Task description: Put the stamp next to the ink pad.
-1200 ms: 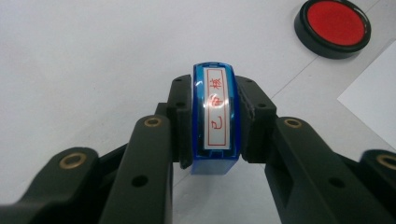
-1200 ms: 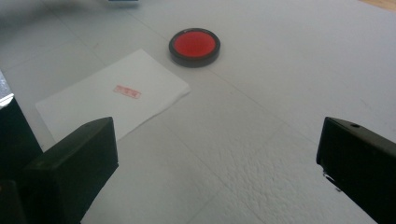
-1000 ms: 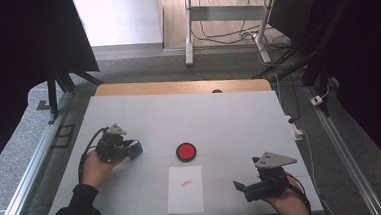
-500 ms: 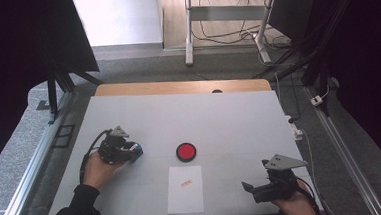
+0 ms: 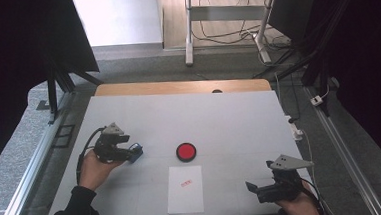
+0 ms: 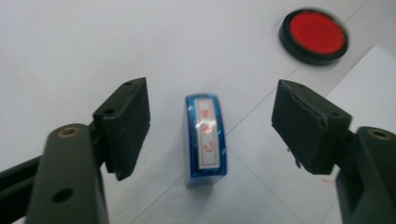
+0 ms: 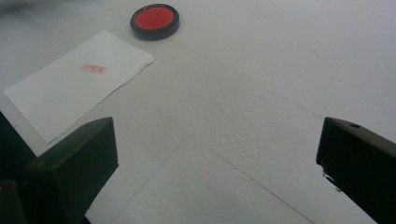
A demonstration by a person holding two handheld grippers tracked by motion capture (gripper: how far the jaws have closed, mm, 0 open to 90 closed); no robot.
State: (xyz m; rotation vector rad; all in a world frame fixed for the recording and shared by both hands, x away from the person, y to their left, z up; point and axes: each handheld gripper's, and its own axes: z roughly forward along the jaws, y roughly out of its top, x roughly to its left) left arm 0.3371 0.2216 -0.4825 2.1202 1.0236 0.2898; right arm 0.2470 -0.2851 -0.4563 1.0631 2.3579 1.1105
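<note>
Jaws of left gripper (image 6: 210, 130) just opened, clear of blue stamp (image 6: 206, 139); careless withdrawal could nudge it sideways.

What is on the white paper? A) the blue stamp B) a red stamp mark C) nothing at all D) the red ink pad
B: the white paper bears a small red stamp mark, while the blue stamp and the red ink pad lie off it on the table.
</note>
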